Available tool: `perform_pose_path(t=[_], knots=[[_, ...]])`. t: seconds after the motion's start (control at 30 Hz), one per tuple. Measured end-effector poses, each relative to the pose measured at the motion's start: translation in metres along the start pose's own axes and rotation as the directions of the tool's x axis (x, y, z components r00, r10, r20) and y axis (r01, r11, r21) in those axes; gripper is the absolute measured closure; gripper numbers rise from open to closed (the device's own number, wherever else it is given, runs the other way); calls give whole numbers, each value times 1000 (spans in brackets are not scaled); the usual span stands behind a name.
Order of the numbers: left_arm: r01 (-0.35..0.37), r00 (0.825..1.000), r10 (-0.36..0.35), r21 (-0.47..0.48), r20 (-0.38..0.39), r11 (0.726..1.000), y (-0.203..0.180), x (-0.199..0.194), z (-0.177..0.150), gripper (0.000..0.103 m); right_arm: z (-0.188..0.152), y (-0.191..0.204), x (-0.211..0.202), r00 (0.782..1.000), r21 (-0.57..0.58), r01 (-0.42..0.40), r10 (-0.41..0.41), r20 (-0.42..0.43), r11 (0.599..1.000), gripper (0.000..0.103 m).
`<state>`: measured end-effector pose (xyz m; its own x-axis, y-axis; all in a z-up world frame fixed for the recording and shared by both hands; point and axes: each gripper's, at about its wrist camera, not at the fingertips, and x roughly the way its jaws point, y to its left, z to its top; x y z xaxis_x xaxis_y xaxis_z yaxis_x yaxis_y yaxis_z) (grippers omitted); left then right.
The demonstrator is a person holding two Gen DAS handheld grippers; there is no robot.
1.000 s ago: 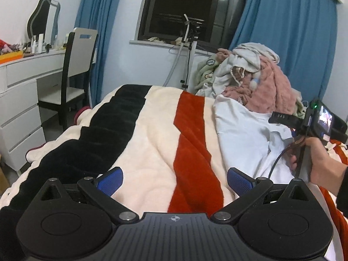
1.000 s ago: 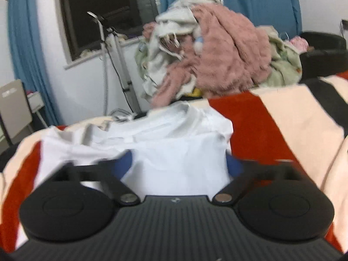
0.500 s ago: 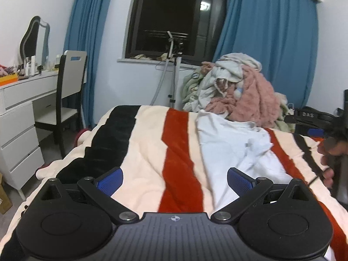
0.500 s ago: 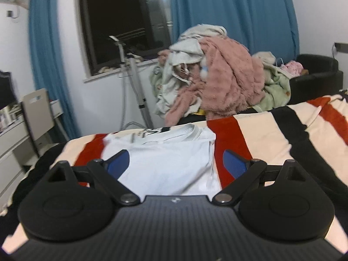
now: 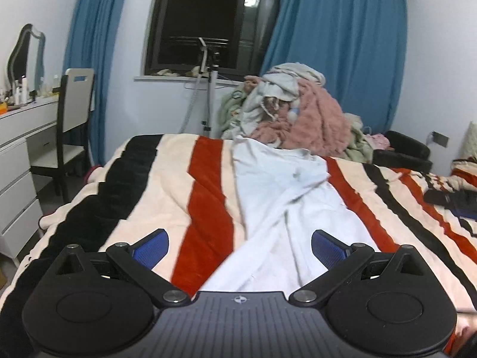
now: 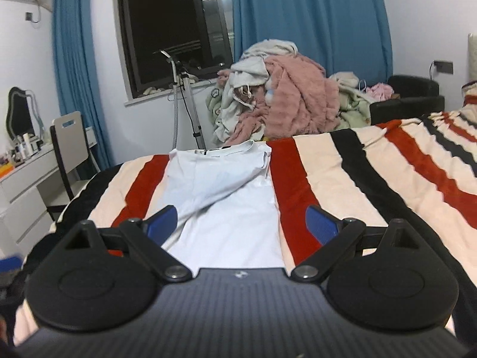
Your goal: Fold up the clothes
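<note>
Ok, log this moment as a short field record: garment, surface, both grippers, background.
garment: white T-shirt, lying lengthwise on the bed, sides folded inward into a long strip, collar at the far end
surface: striped blanket in cream, red and black
left gripper: open, empty, above the near end of the shirt
right gripper: open, empty, facing along the shirt
unfolded pile: pink fleece and pale clothes heaped beyond the bed's far edge
background: dark window, blue curtains, chair at a white dresser
</note>
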<state>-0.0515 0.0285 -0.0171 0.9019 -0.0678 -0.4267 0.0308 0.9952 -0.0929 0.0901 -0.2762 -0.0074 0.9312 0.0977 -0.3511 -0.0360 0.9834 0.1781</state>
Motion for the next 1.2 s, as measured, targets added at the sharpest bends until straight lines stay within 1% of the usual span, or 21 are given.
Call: perform_pose_path(t=[0.1, 0.17, 0.27, 0.4, 0.53, 0.67, 0.73, 0.8, 0.9, 0.93, 1.0, 1.03, 1.07, 1.1, 1.13, 1.17, 1.2], knots=[[4, 1000, -4, 39, -2, 999, -9, 1, -4, 0, -22, 3, -24, 1000, -18, -11, 11, 4, 1000, 9], [0, 1000, 0, 49, -17, 999, -11, 5, -5, 0, -31, 4, -30, 1000, -18, -19, 18, -11, 1000, 9], [-11, 999, 13, 50, -39, 999, -12, 10, -8, 0, -34, 8, -30, 999, -40, -29, 28, -27, 999, 9], [-24, 997, 27, 46, -72, 999, -10, 18, -8, 0, -35, 2, -24, 998, -10, -34, 34, -44, 999, 9], [2, 989, -1, 10, -150, 1000, 3, 31, -2, 0, -37, -6, -25, 998, 37, -31, 33, -59, 999, 9], [26, 973, -32, -28, -227, 999, 16, 44, 4, 0, -37, -12, -27, 997, 69, -28, 32, -63, 997, 9], [59, 953, -83, -90, -292, 994, 34, 54, 10, 1, -38, -15, -25, 997, 80, -26, 31, -71, 996, 9], [87, 926, -137, -154, -352, 984, 51, 64, 16, 2, -38, -18, -23, 996, 92, -23, 31, -78, 995, 9], [82, 881, -160, -189, -444, 979, 82, 77, 21, 4, -38, -23, -21, 995, 133, -31, 43, -88, 991, 9], [78, 866, -163, -194, -472, 978, 93, 81, 23, 8, -38, -25, -20, 995, 145, -33, 47, -92, 989, 9], [52, 838, -141, -180, -526, 982, 110, 91, 22, 11, -38, -27, -18, 993, 165, -36, 53, -102, 986, 9], [39, 823, -130, -173, -553, 984, 119, 95, 21, 15, -38, -28, -17, 993, 174, -37, 56, -106, 984, 9], [46, 798, -143, -178, -586, 983, 125, 100, 18, 21, -38, -29, -17, 992, 178, -37, 57, -110, 983, 9], [53, 771, -156, -183, -618, 982, 132, 105, 16, 24, -39, -30, -16, 992, 183, -37, 58, -114, 983, 9], [59, 750, -171, -193, -639, 979, 134, 108, 13, 32, -39, -30, -16, 991, 187, -37, 59, -118, 982, 9], [65, 728, -185, -202, -660, 977, 137, 110, 11, 38, -39, -31, -15, 991, 191, -36, 60, -121, 981, 9], [88, 724, -175, -163, -668, 983, 130, 107, 11, 39, -39, -31, -15, 991, 194, -34, 58, -122, 980, 9]])
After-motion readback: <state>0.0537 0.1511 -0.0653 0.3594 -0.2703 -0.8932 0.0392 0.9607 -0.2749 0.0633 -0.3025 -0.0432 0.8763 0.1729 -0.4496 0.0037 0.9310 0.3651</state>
